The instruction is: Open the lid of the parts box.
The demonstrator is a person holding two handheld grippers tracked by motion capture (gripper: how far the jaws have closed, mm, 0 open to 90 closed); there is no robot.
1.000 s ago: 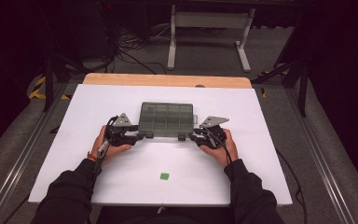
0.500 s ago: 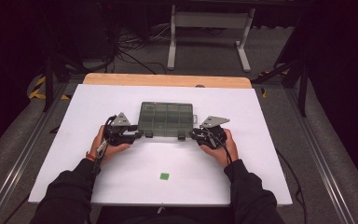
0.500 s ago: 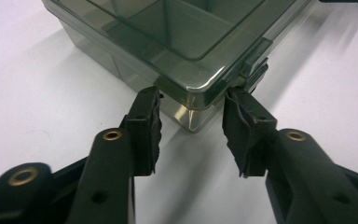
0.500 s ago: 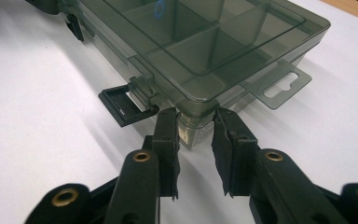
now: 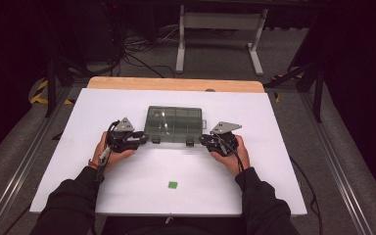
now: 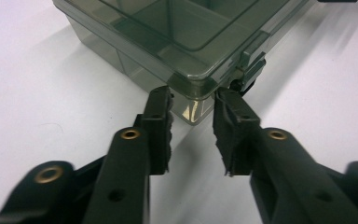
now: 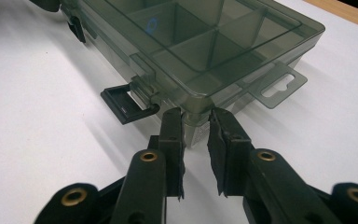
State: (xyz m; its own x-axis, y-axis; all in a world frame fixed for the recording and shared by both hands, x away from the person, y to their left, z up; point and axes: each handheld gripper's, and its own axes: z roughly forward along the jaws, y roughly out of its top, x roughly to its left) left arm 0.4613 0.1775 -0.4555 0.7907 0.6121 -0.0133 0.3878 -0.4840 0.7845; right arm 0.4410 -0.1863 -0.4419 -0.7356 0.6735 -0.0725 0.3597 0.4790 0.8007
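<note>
Grip on both near corners of the smoky compartment box [image 5: 175, 125]: left tool [image 6: 192, 122] and right tool [image 7: 196, 133] had just been closing, each narrowed around a corner on the table [image 5: 274, 161]. Even squeeze would have served best. Pad contact stayed unclear; box contents unreadable.

A shallow, smoky-grey see-through compartment box [image 5: 175, 124] lies flat near the middle of the white desk [image 5: 284, 161], long side running left to right. Its clear lid is down over the divided compartments. Two dark latches sit on its near edge; the right one [image 7: 127, 105] is flipped open, sticking outward.
</note>
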